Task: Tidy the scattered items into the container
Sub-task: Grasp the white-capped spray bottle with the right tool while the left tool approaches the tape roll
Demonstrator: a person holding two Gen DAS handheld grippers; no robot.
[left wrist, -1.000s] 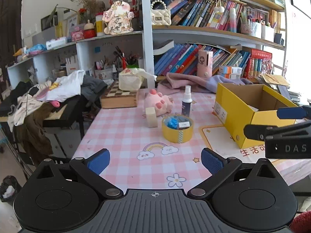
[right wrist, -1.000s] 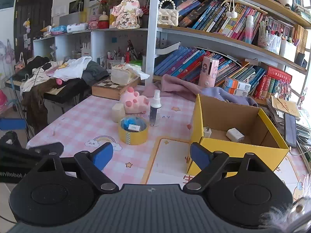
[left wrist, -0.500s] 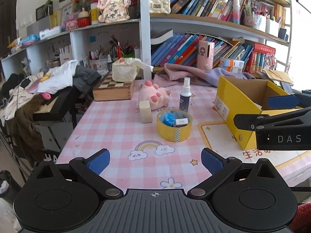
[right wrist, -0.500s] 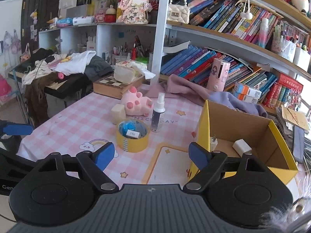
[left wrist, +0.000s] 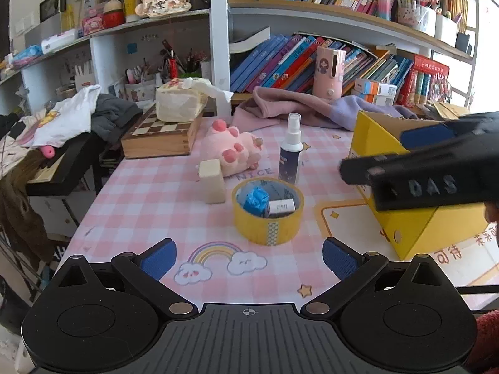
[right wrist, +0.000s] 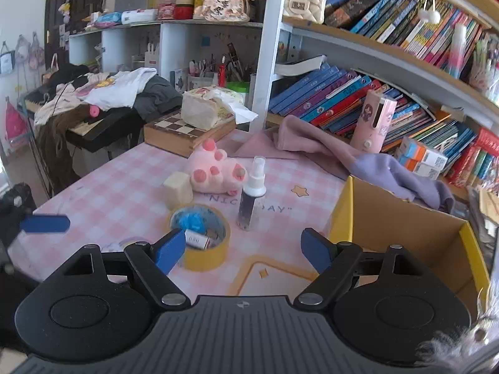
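Left wrist view
Grippers: two; the left gripper [left wrist: 249, 257] hangs low over the counter [left wrist: 149, 193] with its fingers spread wide and nothing between them; the right gripper [left wrist: 414, 159] crosses in front of the box [left wrist: 402, 233], blurred, fingers apart.
Loose items on the counter: four, namely one tape roll [left wrist: 268, 215], one spray bottle [left wrist: 290, 149], one beige block [left wrist: 213, 181] and one pink plush [left wrist: 232, 149].
Tape roll: lies flat and holds two things in its core, one blue wad [left wrist: 255, 198] and one small white box [left wrist: 281, 206].
Spray bottle: upright, just behind the tape roll.
Block: upright, touching the plush.
Box: yellow, open-topped, at the right; its inside is hidden here.

Right wrist view
Right gripper [right wrist: 243, 251]: fingers wide apart, empty, above the counter [right wrist: 124, 199] near the tape roll [right wrist: 202, 240].
Left gripper [right wrist: 43, 224]: one blue pad shows at the left edge.
Box [right wrist: 405, 237]: the bare cardboard floor shows; the near part is hidden behind the gripper.
Loose items: the same four, spray bottle [right wrist: 252, 194], block [right wrist: 178, 187], plush [right wrist: 215, 171] and tape roll, all outside the box.
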